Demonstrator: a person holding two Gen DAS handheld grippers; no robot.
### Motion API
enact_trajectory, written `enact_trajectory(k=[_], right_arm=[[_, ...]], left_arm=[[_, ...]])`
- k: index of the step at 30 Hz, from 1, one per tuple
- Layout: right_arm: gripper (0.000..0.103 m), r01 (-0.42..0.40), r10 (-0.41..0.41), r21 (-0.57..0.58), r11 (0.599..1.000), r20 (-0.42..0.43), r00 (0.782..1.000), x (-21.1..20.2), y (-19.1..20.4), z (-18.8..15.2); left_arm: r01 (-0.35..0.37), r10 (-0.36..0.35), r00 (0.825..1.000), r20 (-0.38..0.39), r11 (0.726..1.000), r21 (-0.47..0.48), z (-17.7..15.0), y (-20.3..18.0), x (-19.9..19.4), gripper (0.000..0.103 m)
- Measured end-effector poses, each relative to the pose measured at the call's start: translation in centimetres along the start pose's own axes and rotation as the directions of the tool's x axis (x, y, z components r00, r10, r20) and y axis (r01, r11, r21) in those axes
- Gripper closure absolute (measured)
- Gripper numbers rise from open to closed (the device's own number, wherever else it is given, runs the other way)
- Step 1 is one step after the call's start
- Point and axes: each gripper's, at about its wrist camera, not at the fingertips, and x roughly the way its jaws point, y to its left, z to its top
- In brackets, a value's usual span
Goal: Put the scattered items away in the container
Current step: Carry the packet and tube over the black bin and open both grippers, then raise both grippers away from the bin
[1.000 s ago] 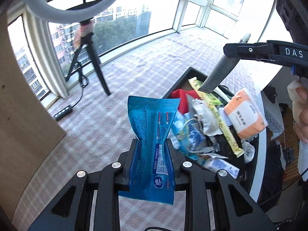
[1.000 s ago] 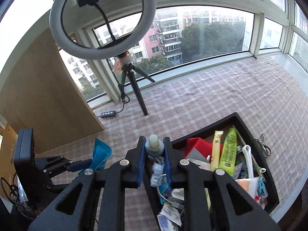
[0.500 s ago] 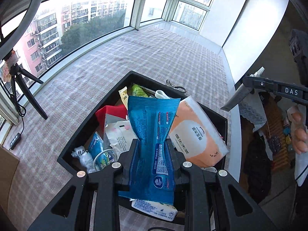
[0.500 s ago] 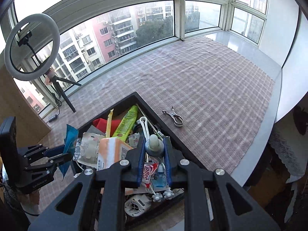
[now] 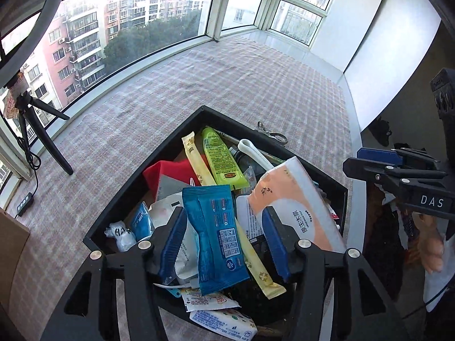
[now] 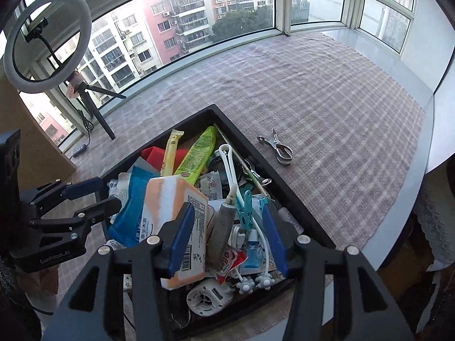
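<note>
Vs a sec ago: both grippers now over the black rectangular container [image 5: 125, 199]. Left gripper [image 5: 221, 236] jaws opening, blue foil packet [image 5: 216, 236] loose between pads, lying on the pile. Right gripper [image 6: 224, 230] jaws opening too, grey tube w/ white cap [image 6: 224, 224] no longer pinched, resting in the box. Metal clip [image 6: 280, 149] on the pink checked cloth [image 6: 327, 108] beside it. Bay windows [image 6: 199, 14], ring light [image 6: 45, 39].

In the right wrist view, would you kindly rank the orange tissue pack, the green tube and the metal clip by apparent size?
1. Orange tissue pack, though it lies nearest the camera.
2. Green tube.
3. Metal clip, clearly smallest, out on the cloth.
</note>
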Motion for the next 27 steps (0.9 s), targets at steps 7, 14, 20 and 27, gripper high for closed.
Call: enact_trajectory(k=[7, 14, 20, 27], right_arm=[[0.054, -0.019, 0.019, 0.039, 0.999, 0.015, 1.000, -0.5, -0.7, 0.2], [0.054, -0.027, 0.026, 0.033, 0.999, 0.034, 0.999, -1.2, -0.3, -0.8], [0.054, -0.039, 0.039, 0.006, 0.999, 0.050, 0.998, -2.6, 0.6, -1.7], [0.054, -0.065, 0.066, -0.026, 0.998, 0.055, 0.996, -4.4, 1.8, -3.7]], left_arm=[[-0.018, 0.018, 1.000, -0.003, 1.000, -0.016, -0.5, 0.7, -0.8, 0.050], [-0.075, 0.076, 0.997, 0.019, 0.997, -0.011, -1.6, 0.6, -3.0, 0.047], [-0.135, 0.135, 0.990, 0.039, 0.991, 0.005, -3.5, -0.3, -5.5, 0.045], [-0.175, 0.175, 0.982, 0.075, 0.984, -0.007, -5.7, -1.2, -9.3, 0.042]])
